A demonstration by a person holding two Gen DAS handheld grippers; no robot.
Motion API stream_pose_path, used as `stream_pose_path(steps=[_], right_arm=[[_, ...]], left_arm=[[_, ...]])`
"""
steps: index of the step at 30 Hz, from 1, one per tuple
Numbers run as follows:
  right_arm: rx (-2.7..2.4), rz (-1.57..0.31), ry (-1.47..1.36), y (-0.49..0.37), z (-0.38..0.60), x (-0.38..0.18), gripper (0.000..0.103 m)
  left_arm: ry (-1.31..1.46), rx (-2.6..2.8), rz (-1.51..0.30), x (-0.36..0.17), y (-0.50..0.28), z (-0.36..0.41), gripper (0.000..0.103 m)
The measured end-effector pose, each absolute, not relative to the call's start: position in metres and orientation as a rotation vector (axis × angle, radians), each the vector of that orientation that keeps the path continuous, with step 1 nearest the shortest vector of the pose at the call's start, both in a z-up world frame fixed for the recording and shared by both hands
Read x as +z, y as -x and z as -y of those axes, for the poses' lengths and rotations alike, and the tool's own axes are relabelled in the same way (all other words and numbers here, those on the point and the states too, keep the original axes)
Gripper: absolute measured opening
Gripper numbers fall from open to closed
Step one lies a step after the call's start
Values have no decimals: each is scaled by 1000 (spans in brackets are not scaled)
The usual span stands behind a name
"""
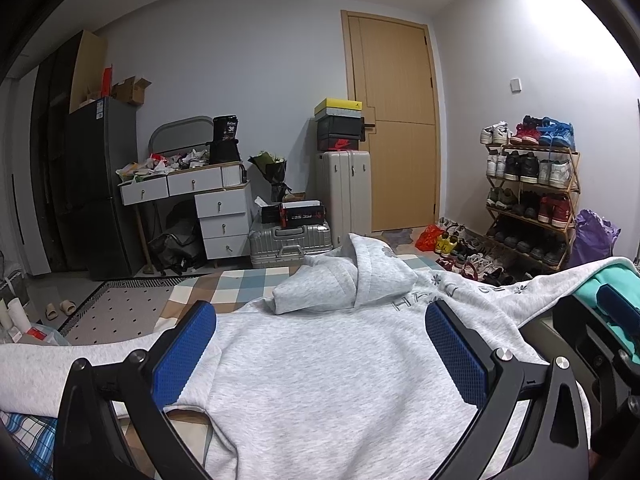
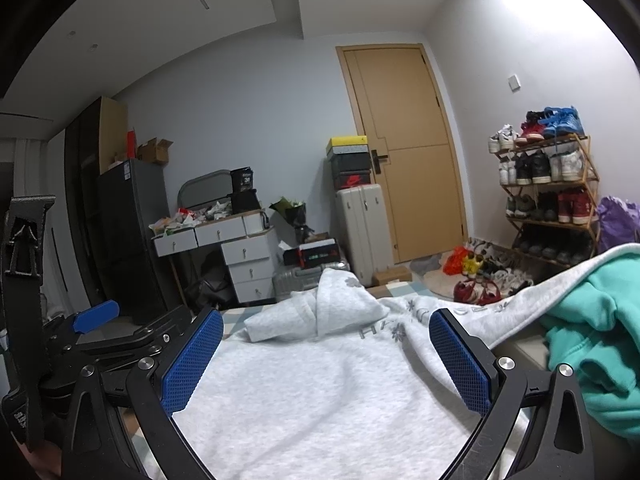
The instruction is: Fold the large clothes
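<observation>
Hoodie (image 1: 320,360), grey fleece, lies spread on the bed: soft, floppy, best pinched at hem or shoulders.
From the left wrist, the left gripper (image 1: 320,356) hovers over it, fingers apart and empty; from the right wrist, the right gripper (image 2: 326,360) likewise, a teal garment (image 2: 592,332) beside it.
</observation>
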State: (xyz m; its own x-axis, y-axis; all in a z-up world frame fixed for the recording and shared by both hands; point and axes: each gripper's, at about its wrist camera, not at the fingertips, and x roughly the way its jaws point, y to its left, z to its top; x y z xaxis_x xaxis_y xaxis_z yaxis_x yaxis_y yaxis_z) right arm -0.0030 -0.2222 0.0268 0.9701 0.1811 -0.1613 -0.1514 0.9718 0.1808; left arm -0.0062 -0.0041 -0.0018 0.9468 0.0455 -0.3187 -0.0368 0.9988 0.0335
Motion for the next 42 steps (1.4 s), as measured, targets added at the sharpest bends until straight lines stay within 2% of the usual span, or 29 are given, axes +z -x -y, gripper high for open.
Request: stream_pose_path(steps=[42], right_arm=[[138, -191, -108, 1, 215, 24, 103]], left_arm=[[-44, 26, -353, -8, 3, 11, 102]])
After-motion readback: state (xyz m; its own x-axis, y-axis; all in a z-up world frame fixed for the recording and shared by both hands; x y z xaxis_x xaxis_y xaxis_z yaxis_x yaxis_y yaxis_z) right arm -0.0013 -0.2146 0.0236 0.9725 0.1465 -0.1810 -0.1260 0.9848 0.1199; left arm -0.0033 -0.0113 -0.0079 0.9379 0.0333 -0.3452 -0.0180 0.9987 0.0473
